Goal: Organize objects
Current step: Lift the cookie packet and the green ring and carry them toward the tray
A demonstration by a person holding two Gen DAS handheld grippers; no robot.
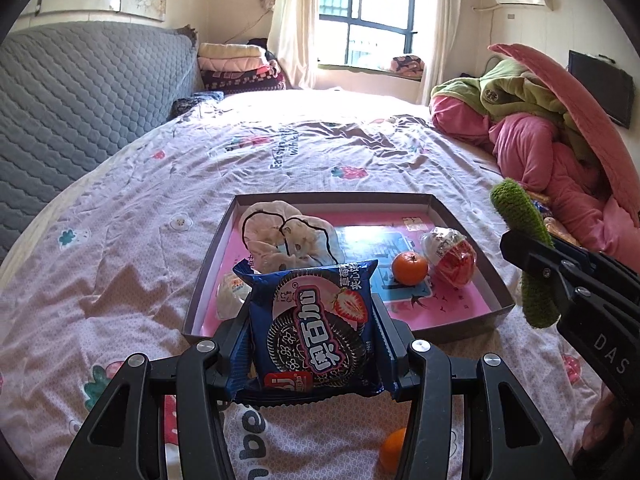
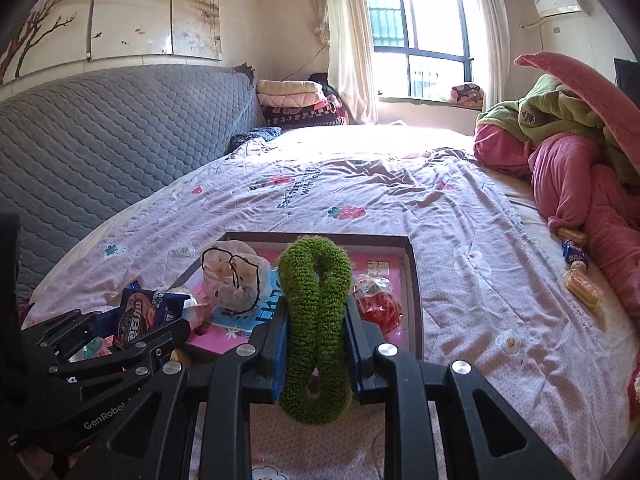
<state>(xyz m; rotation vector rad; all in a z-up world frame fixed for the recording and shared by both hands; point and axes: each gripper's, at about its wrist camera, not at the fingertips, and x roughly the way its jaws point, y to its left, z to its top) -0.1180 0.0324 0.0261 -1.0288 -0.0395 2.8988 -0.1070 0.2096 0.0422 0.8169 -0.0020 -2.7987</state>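
My left gripper (image 1: 314,320) is shut on a blue strawberry Oreo packet (image 1: 316,328), held upright just in front of the near edge of a shallow box (image 1: 472,224) with a pink floor on the bed. The box holds white patterned cloth items (image 1: 288,236), a mandarin (image 1: 409,267), a red-and-clear wrapped snack (image 1: 452,258) and a white wrapped bun (image 1: 230,296). My right gripper (image 2: 316,332) is shut on a green knitted ring (image 2: 316,328), held over the box's near side. The left gripper and packet (image 2: 138,318) show at lower left in the right wrist view.
A second mandarin (image 1: 392,450) lies on the sheet below my left gripper. Snack packets (image 2: 580,276) lie beside the pink and green bedding pile (image 2: 568,160) at right. A grey quilted headboard (image 1: 80,100) runs along the left.
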